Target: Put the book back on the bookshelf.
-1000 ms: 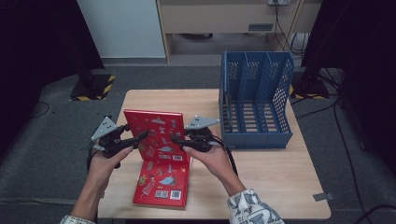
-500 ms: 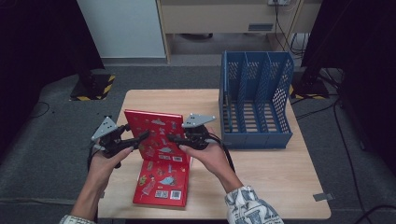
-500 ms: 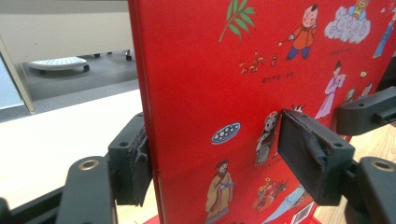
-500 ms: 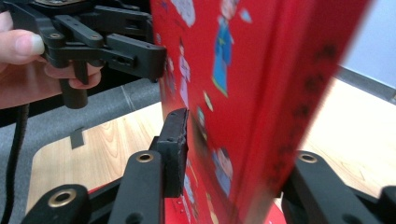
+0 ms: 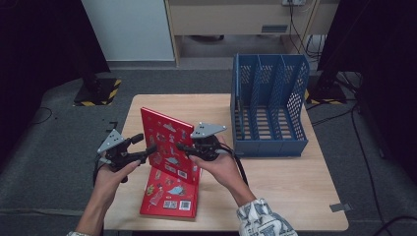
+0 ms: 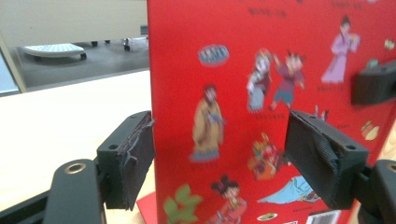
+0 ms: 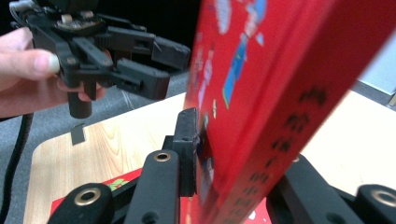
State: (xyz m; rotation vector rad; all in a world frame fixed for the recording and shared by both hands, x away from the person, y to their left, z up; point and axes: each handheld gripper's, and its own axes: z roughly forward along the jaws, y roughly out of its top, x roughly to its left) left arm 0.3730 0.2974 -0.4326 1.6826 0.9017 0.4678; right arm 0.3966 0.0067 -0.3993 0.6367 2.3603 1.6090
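A red picture book stands tilted on its lower edge, above a second red book that lies flat on the wooden table. My right gripper has just been closing and is shut on the standing book's right edge; in the right gripper view its pads press the book between them. My left gripper has just been opening. Its jaws straddle the book's left edge with a gap on both sides, and the pads stand off the cover.
A blue slotted file rack stands at the table's back right, close to the right hand. The person's forearms come in from the bottom. Grey floor surrounds the table, with a striped base at the left.
The red book has tipped up steeper on its lower edge. The left gripper's jaws have spread a little off it, while the right gripper has stayed on the right edge.
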